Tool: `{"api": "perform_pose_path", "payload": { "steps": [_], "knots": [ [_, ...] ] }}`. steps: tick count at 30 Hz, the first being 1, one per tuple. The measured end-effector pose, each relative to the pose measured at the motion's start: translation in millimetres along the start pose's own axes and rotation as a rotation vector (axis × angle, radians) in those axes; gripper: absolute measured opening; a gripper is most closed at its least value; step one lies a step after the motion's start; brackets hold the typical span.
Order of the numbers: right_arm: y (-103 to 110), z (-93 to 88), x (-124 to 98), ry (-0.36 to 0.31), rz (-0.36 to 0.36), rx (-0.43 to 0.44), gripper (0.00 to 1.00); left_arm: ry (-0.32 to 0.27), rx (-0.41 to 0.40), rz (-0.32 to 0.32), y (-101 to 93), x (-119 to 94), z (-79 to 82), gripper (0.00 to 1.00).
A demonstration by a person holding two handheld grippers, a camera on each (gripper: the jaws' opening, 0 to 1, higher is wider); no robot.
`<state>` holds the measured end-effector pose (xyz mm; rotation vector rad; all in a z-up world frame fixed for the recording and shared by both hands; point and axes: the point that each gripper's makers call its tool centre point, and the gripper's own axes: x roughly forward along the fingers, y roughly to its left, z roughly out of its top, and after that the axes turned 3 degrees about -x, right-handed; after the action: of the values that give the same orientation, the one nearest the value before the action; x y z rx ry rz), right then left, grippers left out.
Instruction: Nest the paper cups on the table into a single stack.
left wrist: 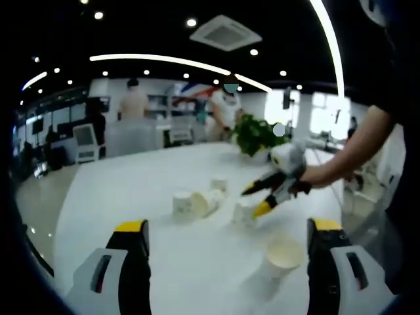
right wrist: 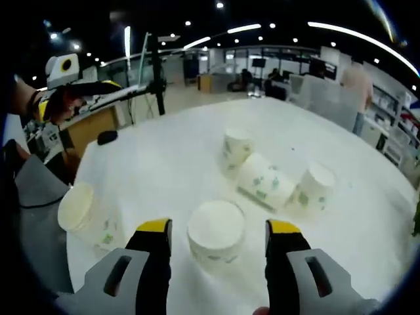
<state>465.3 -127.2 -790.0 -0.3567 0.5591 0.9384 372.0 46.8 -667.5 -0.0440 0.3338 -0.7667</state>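
Both grippers hover with fingers spread wide: left gripper (left wrist: 226, 236), right gripper (right wrist: 218, 235), each empty.

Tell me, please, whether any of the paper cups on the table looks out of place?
Yes: one paper cup lies tipped on its side between two inverted cups, while the cup between the right gripper's open jaws sits upside down.
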Motion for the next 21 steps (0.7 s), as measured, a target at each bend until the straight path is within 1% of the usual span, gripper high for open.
{"api": "perform_pose_path", "payload": {
  "steps": [3,5,10,12,16,18,21],
  "knots": [
    [2,-2.1,3,0.009,0.014,-0.008,0.5,0.008,-0.001,0.003,0.6,-1,-2.9,0.99],
    [3,-3.5,6,0.013,0.025,0.002,0.49,0.012,-0.004,0.01,1.1,-2,-3.8,0.99],
    [4,-8.2,10,0.026,0.035,0.012,0.42,-0.003,-0.02,0.032,6.5,-8,-3.5,0.99],
    [6,-6.2,10,0.01,0.046,0.022,0.41,0.02,-0.028,0.031,7.1,-10,-8.2,0.99],
    [6,-7.4,11,0.015,0.052,0.007,0.36,0.015,-0.015,0.041,9.1,-12,-8.1,0.99],
    [4,-9.6,12,0.02,0.047,0.007,0.36,0.019,-0.01,0.051,10.8,-14,-8.7,0.99],
    [4,-10.9,11,0.025,0.042,0.016,0.36,0.016,-0.015,0.049,10.5,-14,-9.3,0.99]
  ]
}}
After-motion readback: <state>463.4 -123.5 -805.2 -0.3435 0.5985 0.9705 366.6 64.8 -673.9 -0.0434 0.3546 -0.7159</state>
